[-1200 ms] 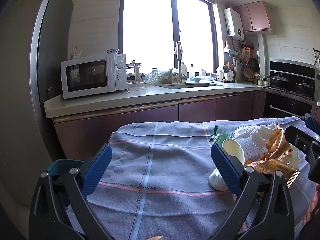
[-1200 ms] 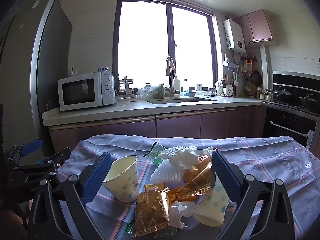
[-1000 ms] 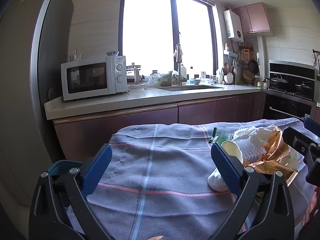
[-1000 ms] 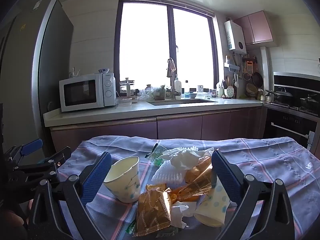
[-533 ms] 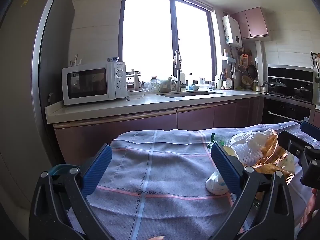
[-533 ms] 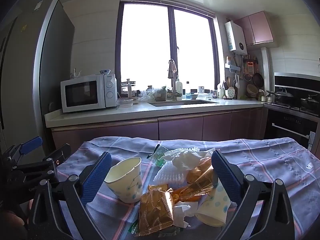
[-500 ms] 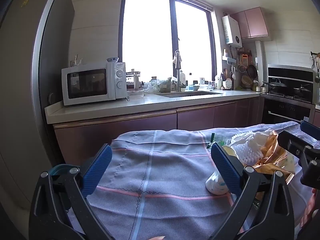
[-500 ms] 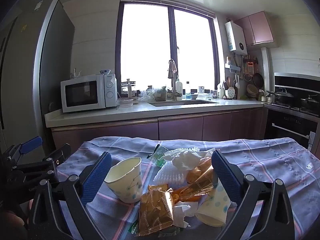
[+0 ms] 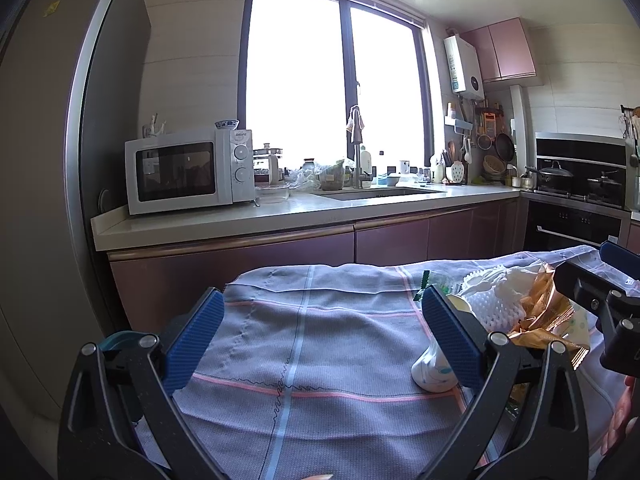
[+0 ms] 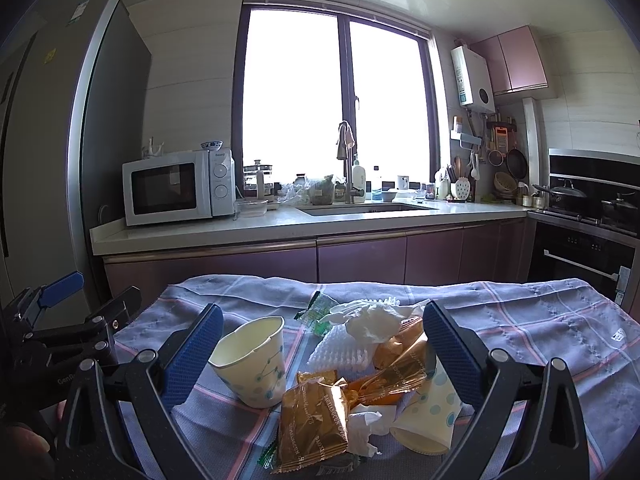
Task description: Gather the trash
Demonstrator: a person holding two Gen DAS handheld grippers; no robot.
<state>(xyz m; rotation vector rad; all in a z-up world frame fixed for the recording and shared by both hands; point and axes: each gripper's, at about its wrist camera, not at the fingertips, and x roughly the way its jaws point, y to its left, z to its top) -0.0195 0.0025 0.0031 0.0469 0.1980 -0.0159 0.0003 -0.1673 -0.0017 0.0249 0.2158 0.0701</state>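
Two grippers I run, both spread, empty: left gripper (image 9: pixel 320 336) over bare tablecloth (image 9: pixel 304 320); right gripper (image 10: pixel 320 344) straddling trash pile (image 10: pixel 360 364), upright paper cup (image 10: pixel 252 360) at 9 o'clock.

The left hand-held gripper (image 9: pixel 320 334) and the right hand-held gripper (image 10: pixel 322 344) both point forward, level, jaws spread wide, gripping nothing.

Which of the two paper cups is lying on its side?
The dotted paper cup at the pile's right lies tipped, mouth toward the camera; the line-patterned paper cup stands upright.
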